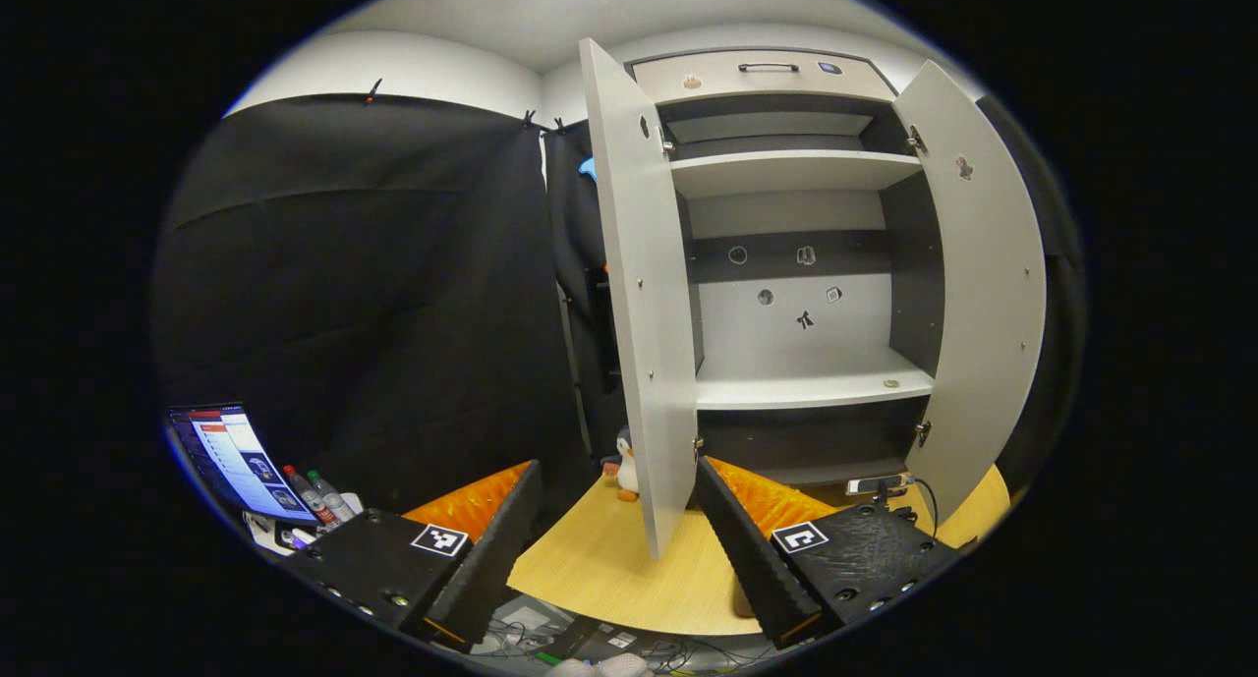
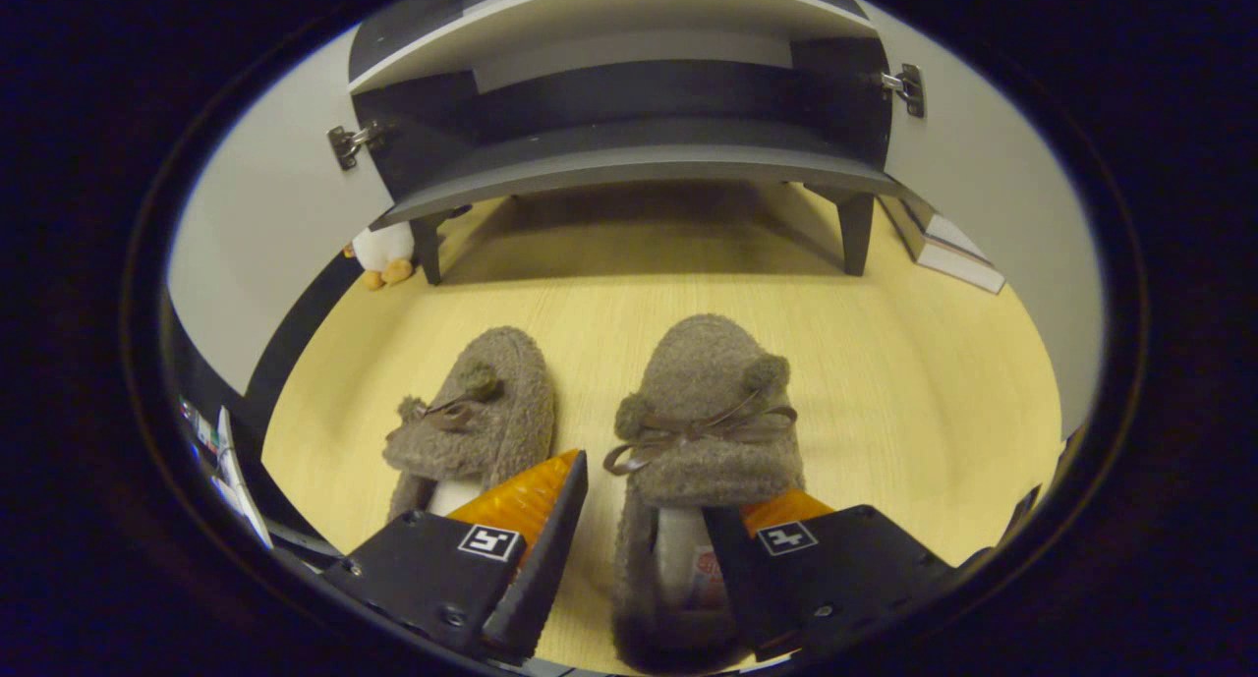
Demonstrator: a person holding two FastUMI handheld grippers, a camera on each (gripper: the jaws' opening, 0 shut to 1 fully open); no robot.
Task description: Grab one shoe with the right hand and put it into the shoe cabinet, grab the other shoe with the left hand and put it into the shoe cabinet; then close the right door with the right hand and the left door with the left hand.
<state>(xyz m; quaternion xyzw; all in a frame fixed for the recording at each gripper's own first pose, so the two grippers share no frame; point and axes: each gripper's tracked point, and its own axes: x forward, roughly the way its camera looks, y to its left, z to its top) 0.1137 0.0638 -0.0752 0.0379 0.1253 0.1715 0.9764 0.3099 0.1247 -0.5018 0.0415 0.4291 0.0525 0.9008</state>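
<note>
Two fuzzy grey-brown slippers with bows lie side by side on the pale wooden floor (image 2: 885, 382) in the right gripper view, toes toward the cabinet. My right gripper (image 2: 663, 515) is open and low over the right slipper (image 2: 703, 402). Its heel sits between the fingers: one finger lies in the gap beside the left slipper (image 2: 486, 412), and the other covers the shoe's right side. In the left gripper view the shoe cabinet (image 1: 801, 392) stands with both doors swung wide and its shelves bare. My left gripper (image 1: 619, 500) hangs open in front of it, holding nothing.
A small penguin toy (image 1: 623, 464) stands by the cabinet's left leg (image 2: 428, 250). Books (image 2: 943, 250) lie on the floor by the right door (image 1: 983, 294). The left door (image 1: 639, 294) juts out toward me. A laptop (image 1: 231, 461) and bottles (image 1: 319, 495) sit at far left.
</note>
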